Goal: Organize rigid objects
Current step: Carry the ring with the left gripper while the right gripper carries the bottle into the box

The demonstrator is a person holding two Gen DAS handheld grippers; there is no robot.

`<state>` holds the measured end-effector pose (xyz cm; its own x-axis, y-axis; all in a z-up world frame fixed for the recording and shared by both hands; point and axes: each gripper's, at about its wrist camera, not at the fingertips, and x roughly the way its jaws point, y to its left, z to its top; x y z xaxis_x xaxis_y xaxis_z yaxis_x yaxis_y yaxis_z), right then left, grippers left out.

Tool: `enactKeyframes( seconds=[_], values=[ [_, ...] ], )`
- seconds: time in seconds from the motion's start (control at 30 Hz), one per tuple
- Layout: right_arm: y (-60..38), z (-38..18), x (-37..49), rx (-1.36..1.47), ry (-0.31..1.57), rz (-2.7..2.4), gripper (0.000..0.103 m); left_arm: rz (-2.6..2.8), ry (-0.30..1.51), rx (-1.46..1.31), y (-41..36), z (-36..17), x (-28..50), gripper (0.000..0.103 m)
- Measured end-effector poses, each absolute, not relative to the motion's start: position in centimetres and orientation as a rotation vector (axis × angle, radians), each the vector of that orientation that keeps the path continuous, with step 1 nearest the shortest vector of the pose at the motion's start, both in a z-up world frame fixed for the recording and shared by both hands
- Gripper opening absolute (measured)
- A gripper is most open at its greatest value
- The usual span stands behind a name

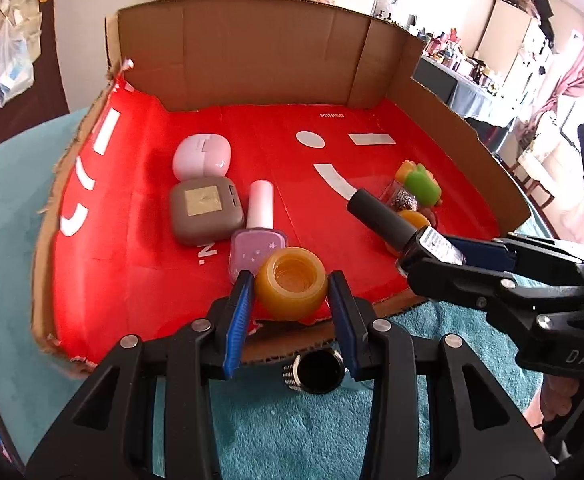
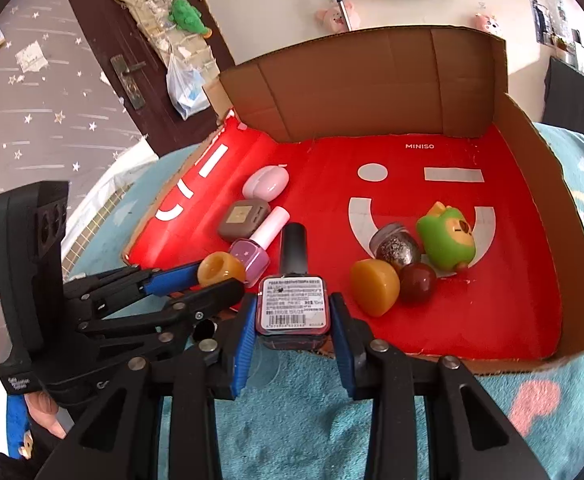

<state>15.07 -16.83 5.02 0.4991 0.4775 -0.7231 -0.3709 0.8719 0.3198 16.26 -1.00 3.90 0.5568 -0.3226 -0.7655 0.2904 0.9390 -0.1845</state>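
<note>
Claws meet over a red-lined cardboard tray (image 1: 431,60) on a teal fleece blanket (image 2: 311,420): the left claw (image 1: 290,292) is clamped on an amber hollow bead (image 1: 292,284) at the tray's near edge, the right claw (image 2: 292,320) is closed around a dark nail polish bottle (image 2: 292,300); a dark wooden door (image 2: 104,40) stands behind
</note>
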Motion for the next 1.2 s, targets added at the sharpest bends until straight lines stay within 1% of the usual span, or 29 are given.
enactKeyframes(
  seconds=[0.53,0.77,0.93,1.2],
  values=[
    [-17.2,3.0,17.5,0.152,1.000,0.486,0.038,-0.347,0.921,-0.093,0.4,3.8,18.5,0.036],
    [-17.7,2.9,17.9,0.130,0.988,0.438,0.037,-0.397,0.930,-0.096,-0.4,4.0,18.1,0.036],
    [-18.9,2.8,18.5,0.136,0.979,0.384,0.038,-0.393,0.922,-0.046,-1.6,3.9,18.3,0.036],
    [-19.3,2.7,19.0,0.118,0.963,0.347,0.037,-0.344,0.907,-0.057,-0.6,3.7,20.1,0.036]
  ],
)
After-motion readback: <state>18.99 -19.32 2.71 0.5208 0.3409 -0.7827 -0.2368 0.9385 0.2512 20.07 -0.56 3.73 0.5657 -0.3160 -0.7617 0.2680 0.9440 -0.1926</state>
